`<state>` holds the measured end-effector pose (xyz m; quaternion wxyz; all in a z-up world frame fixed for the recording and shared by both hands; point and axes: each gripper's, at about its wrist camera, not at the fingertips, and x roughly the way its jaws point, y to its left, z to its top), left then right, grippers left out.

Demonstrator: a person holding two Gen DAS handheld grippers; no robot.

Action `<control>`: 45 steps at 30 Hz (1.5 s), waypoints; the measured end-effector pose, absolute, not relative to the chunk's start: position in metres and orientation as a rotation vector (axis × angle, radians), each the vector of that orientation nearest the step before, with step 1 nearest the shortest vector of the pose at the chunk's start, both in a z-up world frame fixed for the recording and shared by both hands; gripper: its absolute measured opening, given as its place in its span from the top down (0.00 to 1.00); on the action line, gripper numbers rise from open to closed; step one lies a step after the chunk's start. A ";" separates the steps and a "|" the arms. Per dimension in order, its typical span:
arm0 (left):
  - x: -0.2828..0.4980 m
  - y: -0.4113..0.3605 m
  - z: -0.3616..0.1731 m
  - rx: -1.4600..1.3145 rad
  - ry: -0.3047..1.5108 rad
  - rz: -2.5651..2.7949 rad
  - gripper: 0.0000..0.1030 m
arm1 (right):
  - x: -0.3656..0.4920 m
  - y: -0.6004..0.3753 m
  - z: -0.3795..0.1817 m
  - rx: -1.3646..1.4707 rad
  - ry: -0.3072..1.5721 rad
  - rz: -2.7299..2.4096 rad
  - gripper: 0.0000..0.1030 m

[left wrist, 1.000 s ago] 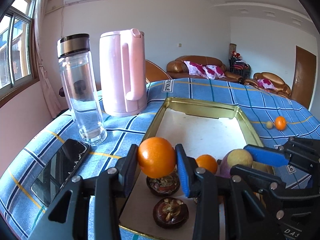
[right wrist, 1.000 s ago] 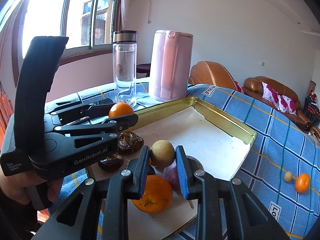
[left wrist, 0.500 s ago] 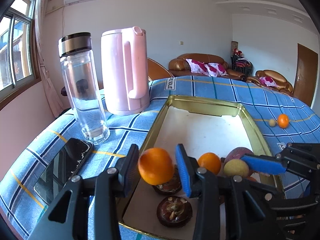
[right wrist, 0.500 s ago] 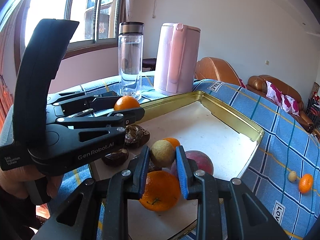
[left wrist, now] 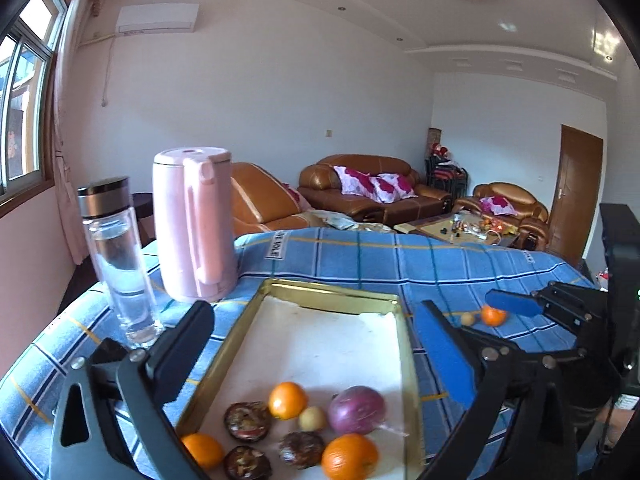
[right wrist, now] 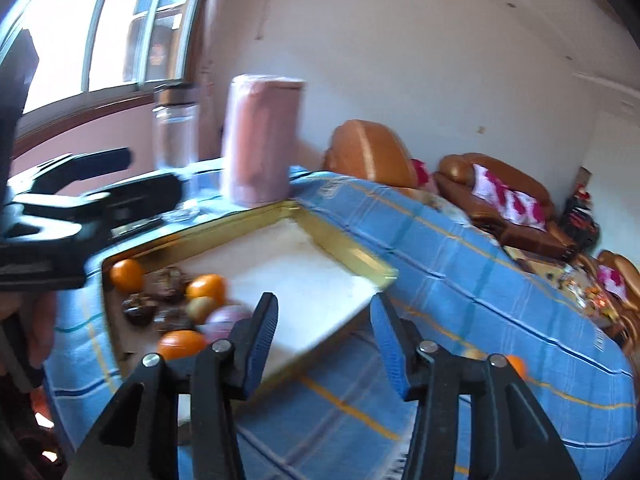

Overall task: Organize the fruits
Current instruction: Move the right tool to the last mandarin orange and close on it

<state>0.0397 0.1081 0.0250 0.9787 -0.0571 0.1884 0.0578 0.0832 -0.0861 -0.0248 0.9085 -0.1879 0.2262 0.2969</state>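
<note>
Black tools (left wrist: 312, 344) with blue pads, silver screws

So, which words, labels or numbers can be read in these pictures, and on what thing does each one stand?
"LOVE" (uncertain, seen sideways and partly blurred): white patch on the blue checked tablecloth.
Second white patch near the cloth's far right edge: too small to read.
Patch on the cloth in the right wrist view: blurred, unreadable.
Pink kettle, water bottle, gold tray: no text visible.
</note>
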 end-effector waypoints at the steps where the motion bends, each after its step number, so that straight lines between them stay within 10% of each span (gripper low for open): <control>1: 0.046 0.101 0.027 -0.127 0.387 0.090 0.01 | 0.093 -0.097 -0.023 -0.367 0.478 0.579 0.46; 24: 0.043 0.047 0.119 -0.070 0.354 -0.037 0.00 | 0.139 -0.230 0.033 -0.041 0.558 0.457 0.40; 45: 0.232 -0.060 -0.036 -0.034 0.684 0.016 0.00 | 0.240 -0.251 -0.084 0.006 0.742 0.259 0.33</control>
